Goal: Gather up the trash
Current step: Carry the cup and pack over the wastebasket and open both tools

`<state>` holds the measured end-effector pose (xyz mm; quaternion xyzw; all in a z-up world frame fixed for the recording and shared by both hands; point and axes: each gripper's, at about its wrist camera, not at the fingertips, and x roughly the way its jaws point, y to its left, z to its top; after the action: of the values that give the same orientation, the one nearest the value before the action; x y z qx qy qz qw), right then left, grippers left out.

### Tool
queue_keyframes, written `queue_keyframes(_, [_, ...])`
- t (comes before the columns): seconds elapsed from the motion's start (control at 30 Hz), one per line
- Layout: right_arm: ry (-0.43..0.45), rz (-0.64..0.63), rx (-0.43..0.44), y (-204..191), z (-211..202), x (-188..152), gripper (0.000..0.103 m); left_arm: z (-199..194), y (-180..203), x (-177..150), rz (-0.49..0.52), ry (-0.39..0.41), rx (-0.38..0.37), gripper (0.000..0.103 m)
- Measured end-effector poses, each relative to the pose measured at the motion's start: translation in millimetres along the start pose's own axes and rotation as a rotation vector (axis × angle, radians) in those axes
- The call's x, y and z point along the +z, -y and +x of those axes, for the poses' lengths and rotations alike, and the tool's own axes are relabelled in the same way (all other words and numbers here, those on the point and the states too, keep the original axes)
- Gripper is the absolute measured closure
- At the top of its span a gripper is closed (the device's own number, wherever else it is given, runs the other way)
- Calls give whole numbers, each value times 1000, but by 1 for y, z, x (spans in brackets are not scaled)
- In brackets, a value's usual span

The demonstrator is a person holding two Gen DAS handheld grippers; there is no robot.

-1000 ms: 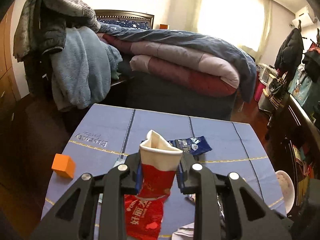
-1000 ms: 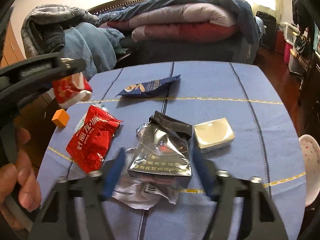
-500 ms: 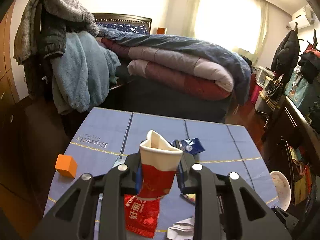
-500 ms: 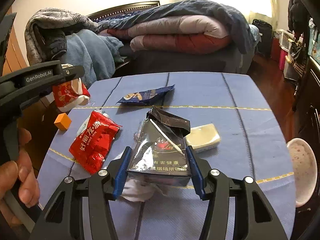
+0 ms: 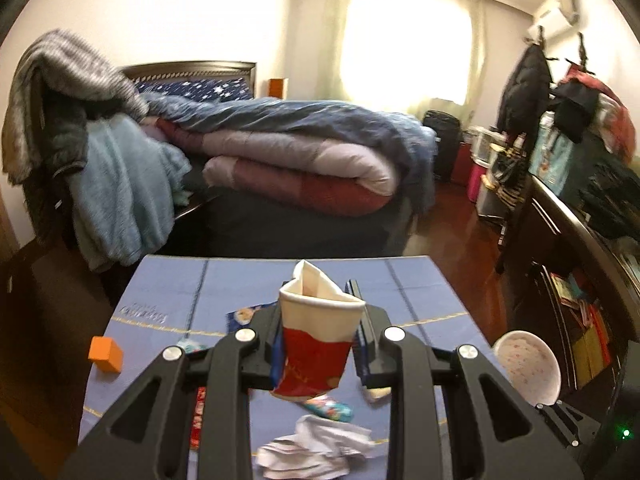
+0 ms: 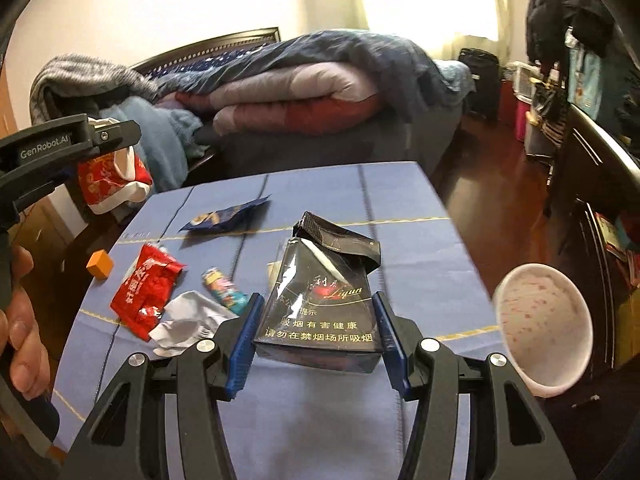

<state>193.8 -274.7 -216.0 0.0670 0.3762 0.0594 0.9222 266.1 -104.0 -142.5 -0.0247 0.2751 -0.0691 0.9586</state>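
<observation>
My left gripper (image 5: 318, 334) is shut on a crushed red and white paper cup (image 5: 316, 340) and holds it above the blue table (image 5: 168, 280); it also shows in the right wrist view (image 6: 112, 178). My right gripper (image 6: 316, 328) is shut on a black cigarette pack (image 6: 324, 300) lifted off the table. On the table lie a red snack wrapper (image 6: 144, 290), crumpled white paper (image 6: 188, 322), a small colourful wrapper (image 6: 224, 290) and a dark blue wrapper (image 6: 226, 218).
An orange cube (image 6: 99, 264) sits at the table's left edge. A white speckled bin (image 6: 544, 320) stands off the table's right side. A bed with quilts (image 5: 296, 160) and a chair piled with clothes (image 5: 100, 152) are beyond the table.
My right gripper closed on the cigarette pack and lifted it toward the right. My left gripper rose with the cup. A small colourful wrapper under the pack came into sight.
</observation>
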Motion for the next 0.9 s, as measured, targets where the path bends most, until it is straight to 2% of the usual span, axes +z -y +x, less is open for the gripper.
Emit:
queue_keyframes(0.5, [61, 139, -114, 91, -39, -11, 48, -3, 107, 0, 123, 11, -177, 75])
queue_keyframes(0.77, [75, 240, -197, 147, -50, -23, 48, 15, 165, -12, 185, -50, -319, 75])
queue_keyframes(0.9, [79, 288, -237, 173, -54, -28, 48, 25, 194, -20, 226, -65, -367, 75])
